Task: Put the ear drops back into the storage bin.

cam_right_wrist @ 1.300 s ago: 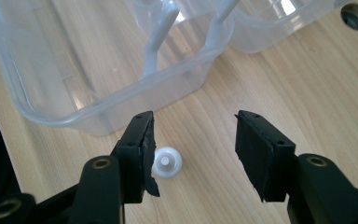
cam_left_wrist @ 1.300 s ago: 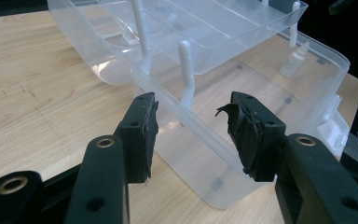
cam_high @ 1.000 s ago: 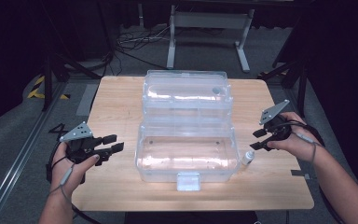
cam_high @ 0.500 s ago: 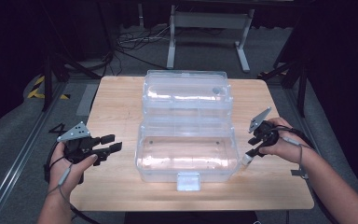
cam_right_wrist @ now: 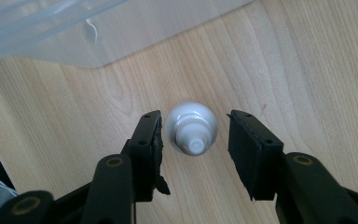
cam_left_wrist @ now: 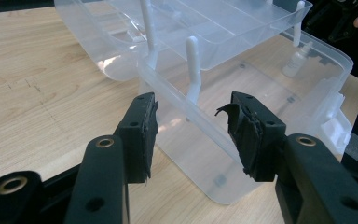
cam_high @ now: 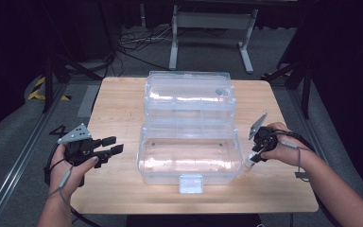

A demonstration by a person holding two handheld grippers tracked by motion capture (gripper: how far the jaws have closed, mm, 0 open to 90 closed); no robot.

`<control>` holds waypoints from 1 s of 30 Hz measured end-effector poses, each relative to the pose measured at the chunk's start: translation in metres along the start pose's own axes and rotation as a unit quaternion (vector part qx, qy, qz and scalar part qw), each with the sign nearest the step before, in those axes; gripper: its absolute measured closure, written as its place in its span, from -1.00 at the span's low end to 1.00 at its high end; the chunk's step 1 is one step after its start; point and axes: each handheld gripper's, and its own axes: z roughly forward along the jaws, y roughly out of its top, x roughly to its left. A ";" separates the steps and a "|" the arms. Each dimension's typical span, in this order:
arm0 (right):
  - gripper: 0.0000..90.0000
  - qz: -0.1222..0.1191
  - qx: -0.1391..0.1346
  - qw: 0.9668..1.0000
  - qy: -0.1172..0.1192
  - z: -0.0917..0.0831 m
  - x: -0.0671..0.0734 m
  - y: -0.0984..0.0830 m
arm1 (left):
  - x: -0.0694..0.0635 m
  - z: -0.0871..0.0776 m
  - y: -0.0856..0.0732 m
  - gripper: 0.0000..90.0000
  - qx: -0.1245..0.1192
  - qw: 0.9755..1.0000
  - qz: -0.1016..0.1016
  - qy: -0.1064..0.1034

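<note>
A clear plastic toolbox [cam_high: 163,171] stands open in the middle of the wooden table [cam_high: 118,104], its lid and tray [cam_high: 189,94] folded back. A small white bottle [cam_high: 249,163] stands upright on the table just right of the box; from above it shows as a round cap [cam_right_wrist: 191,128]. My right gripper [cam_high: 255,154] points down over it, one pad on each side. Its jaws [cam_right_wrist: 194,122] have just been closing, and a thin gap still shows at each pad. My left gripper [cam_high: 112,144] stands open left of the box, pointing at its side wall [cam_left_wrist: 191,140].
The bottle also shows through the far wall of the box [cam_left_wrist: 298,58]. The box's white front latch [cam_high: 190,183] faces the table's near edge. Bare wood lies on both sides of the box. Dark floor, cables and a metal stand [cam_high: 208,28] lie beyond the table.
My right gripper has come down and in toward the box, over the bottle, and its jaws have narrowed around it. The left gripper has kept still.
</note>
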 end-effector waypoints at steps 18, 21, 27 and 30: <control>0.52 -0.004 0.012 1.000 0.001 0.004 0.001 0.003 | 0.001 0.001 -0.001 0.17 0.002 1.000 -0.003 -0.001; 0.58 -0.004 0.012 1.000 -0.001 0.002 0.002 0.003 | 0.001 0.000 -0.001 0.17 0.002 1.000 -0.005 -0.001; 0.58 -0.005 0.016 1.000 -0.001 0.002 0.002 0.004 | 0.001 0.000 -0.001 0.17 0.001 1.000 -0.005 -0.001; 0.58 -0.004 0.018 1.000 0.000 0.001 0.003 0.004 | 0.001 0.000 -0.001 0.17 0.001 1.000 -0.004 -0.001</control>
